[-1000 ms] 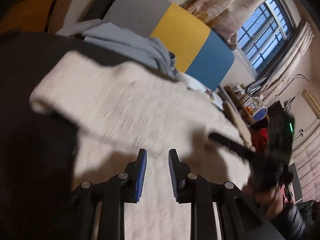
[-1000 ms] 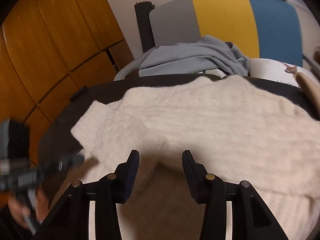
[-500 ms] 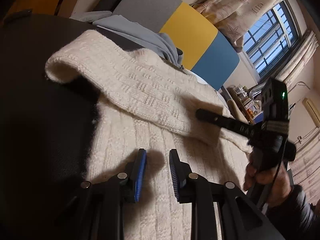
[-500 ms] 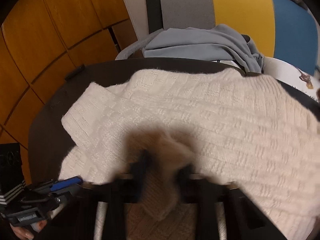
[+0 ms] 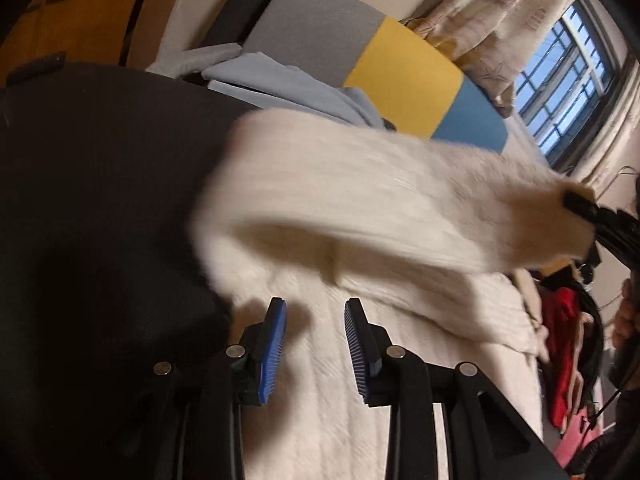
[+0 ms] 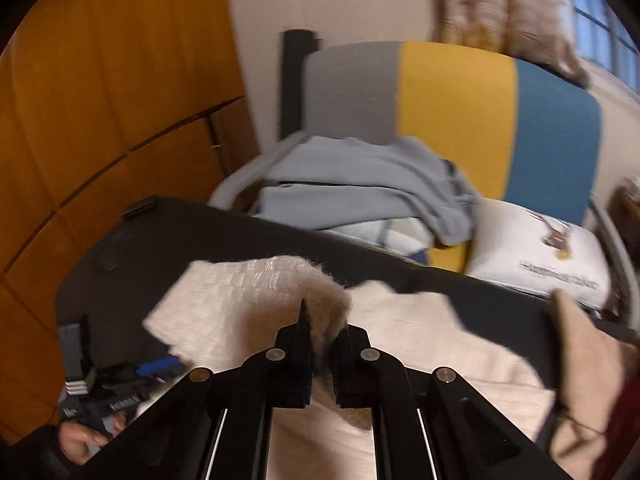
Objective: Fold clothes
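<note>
Dark table [image 5: 100,208] under cream knit sweater [image 5: 400,380], wooden wardrobe [image 6: 100,120] clearest from right wrist, window [image 5: 568,80] sharp only from left, right gripper [image 6: 323,344] clamped on lifted sleeve [image 6: 256,296], left gripper [image 5: 315,312] opening above the sweater, gripping nothing.

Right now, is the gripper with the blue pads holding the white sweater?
No, the left gripper has nothing between its blue pads; the white sweater lies beyond them.

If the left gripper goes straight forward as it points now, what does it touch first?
Most likely the cream knit sweater lying on the dark table; the left gripper, jaws opening and empty, points down at it.
</note>
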The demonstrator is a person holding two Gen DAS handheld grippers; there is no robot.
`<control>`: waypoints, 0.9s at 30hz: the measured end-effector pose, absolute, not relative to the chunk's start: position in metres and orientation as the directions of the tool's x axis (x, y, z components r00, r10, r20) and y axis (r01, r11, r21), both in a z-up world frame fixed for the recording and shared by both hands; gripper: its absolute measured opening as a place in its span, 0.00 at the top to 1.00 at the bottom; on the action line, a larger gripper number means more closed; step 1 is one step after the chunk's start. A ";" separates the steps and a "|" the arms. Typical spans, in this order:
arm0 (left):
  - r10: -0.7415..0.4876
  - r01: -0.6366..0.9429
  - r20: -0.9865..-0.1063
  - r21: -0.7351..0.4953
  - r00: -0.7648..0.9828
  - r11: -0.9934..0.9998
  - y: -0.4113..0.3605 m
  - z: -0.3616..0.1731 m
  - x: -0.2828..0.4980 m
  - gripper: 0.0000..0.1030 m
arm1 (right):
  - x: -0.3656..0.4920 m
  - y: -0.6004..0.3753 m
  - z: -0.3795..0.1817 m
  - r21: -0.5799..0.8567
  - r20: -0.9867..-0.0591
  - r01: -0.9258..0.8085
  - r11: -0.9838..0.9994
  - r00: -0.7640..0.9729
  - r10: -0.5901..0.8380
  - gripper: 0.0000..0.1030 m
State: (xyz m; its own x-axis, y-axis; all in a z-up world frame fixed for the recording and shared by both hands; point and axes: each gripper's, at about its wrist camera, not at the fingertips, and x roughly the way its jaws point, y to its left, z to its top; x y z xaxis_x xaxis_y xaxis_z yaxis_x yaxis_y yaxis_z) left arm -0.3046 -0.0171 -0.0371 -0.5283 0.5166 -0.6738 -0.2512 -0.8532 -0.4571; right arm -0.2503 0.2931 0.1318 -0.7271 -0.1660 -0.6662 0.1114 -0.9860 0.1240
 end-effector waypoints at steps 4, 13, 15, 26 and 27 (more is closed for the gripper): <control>0.506 -0.243 -0.682 -0.449 -0.529 -0.860 -0.019 -0.039 -0.309 0.70 | -0.247 0.340 0.121 0.147 -0.695 0.008 -0.989 -0.711 -0.109 0.93; 0.469 -0.255 -0.710 -0.394 -0.525 -0.883 -0.006 -0.039 -0.297 0.70 | -0.233 0.416 0.042 0.243 -0.788 -0.169 -0.955 -0.608 -0.093 0.93; 0.475 -0.257 -0.692 -0.401 -0.545 -0.879 -0.007 -0.030 -0.295 0.70 | -0.231 0.420 0.035 0.294 -0.784 -0.179 -0.939 -0.607 -0.130 0.93; 0.473 -0.310 -0.668 -0.358 -0.574 -0.881 0.008 -0.002 -0.304 0.70 | -0.212 0.425 0.084 0.582 -0.611 -0.042 -0.812 -0.682 -0.402 0.93; 0.467 -0.307 -0.671 -0.352 -0.576 -0.884 0.008 -0.002 -0.306 0.70 | -0.211 0.426 0.082 0.567 -0.627 -0.056 -0.822 -0.677 -0.386 0.93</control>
